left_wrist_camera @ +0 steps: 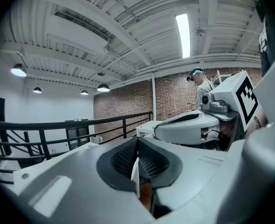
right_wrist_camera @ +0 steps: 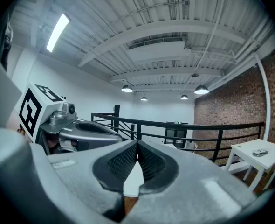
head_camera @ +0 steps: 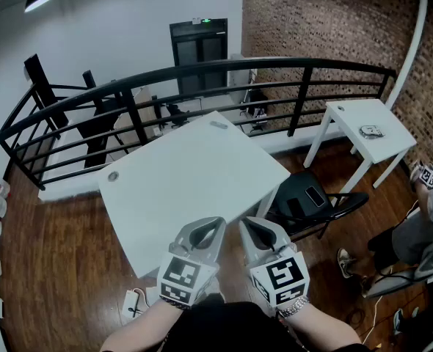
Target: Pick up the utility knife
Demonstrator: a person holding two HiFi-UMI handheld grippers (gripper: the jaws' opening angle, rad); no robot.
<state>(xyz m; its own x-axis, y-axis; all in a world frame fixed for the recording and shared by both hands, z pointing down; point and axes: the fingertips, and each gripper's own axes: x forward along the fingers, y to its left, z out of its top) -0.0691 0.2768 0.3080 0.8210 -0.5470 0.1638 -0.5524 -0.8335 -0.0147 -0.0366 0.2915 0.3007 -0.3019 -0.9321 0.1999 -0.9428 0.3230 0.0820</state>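
1. We hold the left gripper [head_camera: 210,226] and right gripper [head_camera: 252,227] over the table's [head_camera: 187,189] near edge, both jaws pressed together, empty.
2. A small grey thing, seemingly the knife [head_camera: 218,125], lies at the table's far corner.

The big white table top [head_camera: 187,174] is seen to be smooth and matt. The brown wood floor [head_camera: 48,270] is polished and shiny. The black railing [right_wrist_camera: 199,126] is made of smooth painted metal. The red brick wall [head_camera: 326,20] is rough. The left gripper [head_camera: 204,226] and the right gripper [head_camera: 255,224] are cased in smooth, dull grey plastic. Their black pads [right_wrist_camera: 121,160] are covered in a rough criss-cross pattern. The white ceiling [right_wrist_camera: 175,31] looks like ribbed metal.
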